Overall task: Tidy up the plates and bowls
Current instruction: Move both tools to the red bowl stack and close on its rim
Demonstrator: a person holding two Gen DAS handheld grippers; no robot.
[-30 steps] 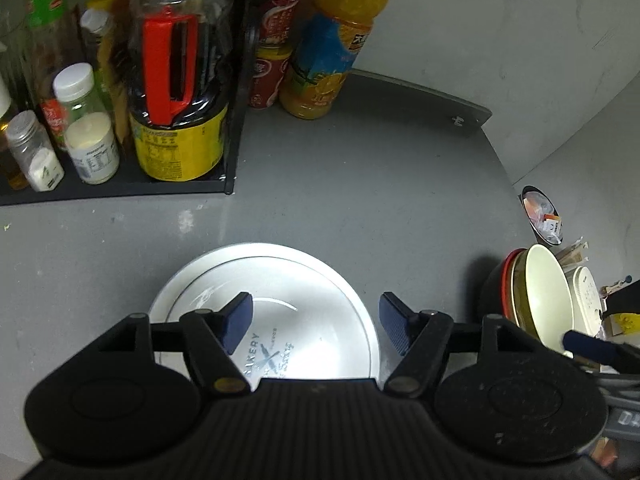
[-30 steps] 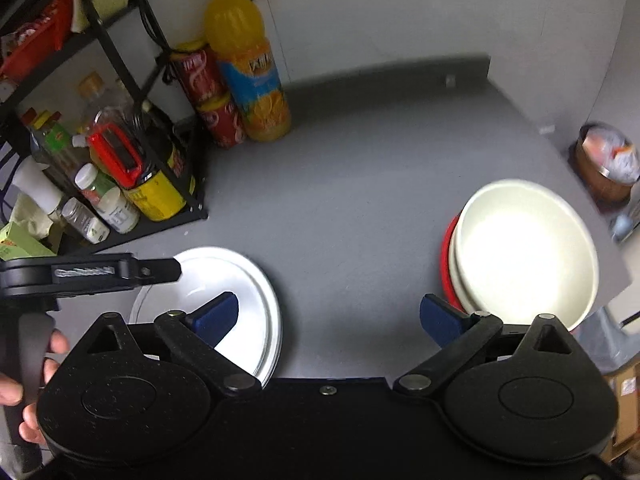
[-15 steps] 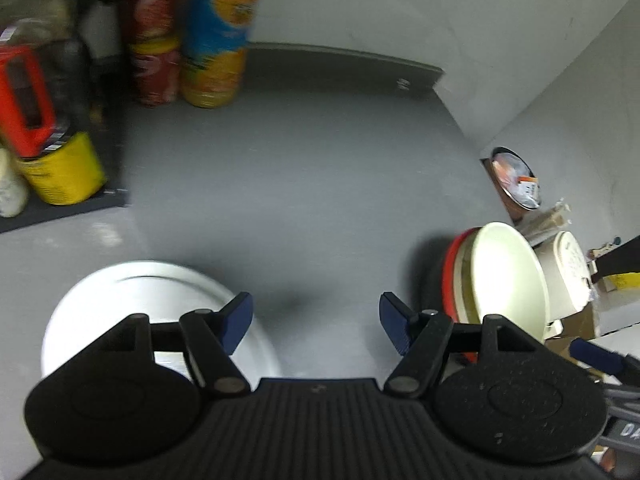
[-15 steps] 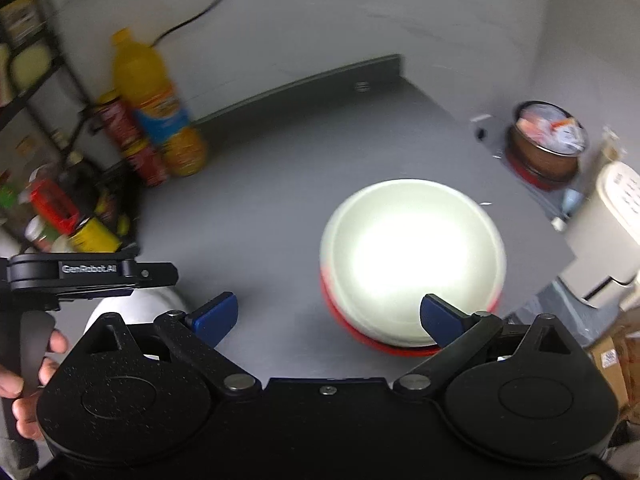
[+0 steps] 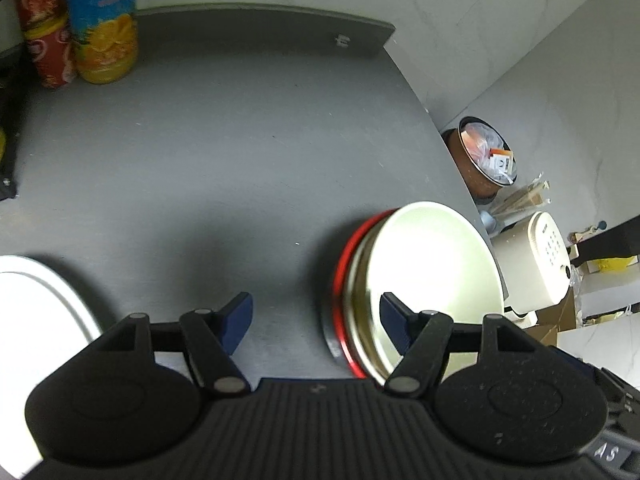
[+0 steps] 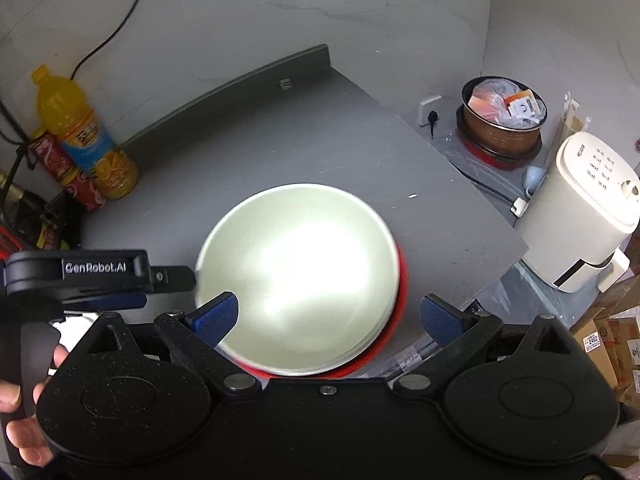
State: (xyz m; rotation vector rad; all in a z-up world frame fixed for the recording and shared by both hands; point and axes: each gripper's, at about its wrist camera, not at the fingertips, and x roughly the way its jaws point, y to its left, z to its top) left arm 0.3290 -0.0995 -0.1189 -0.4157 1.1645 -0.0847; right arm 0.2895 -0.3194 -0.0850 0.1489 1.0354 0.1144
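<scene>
the cream bowl (image 6: 298,276) is glazed glossy, the grey countertop (image 5: 200,168) looks matt, and blue ribbed pads (image 6: 214,318) are seen.

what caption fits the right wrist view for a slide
Open right tongs above a cream bowl stacked on a red dish, grey counter.

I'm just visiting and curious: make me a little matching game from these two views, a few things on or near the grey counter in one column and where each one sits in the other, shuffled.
Things:
1. cream bowl
2. orange juice bottle
3. white plate
4. white appliance

Places:
A. off the counter, beyond its right edge
B. at the back left, by the wall, beside red cans
C. stacked on a red dish, near the counter's right edge
D. alone at the counter's near left

Pairs: 1-C, 2-B, 3-D, 4-A
</scene>
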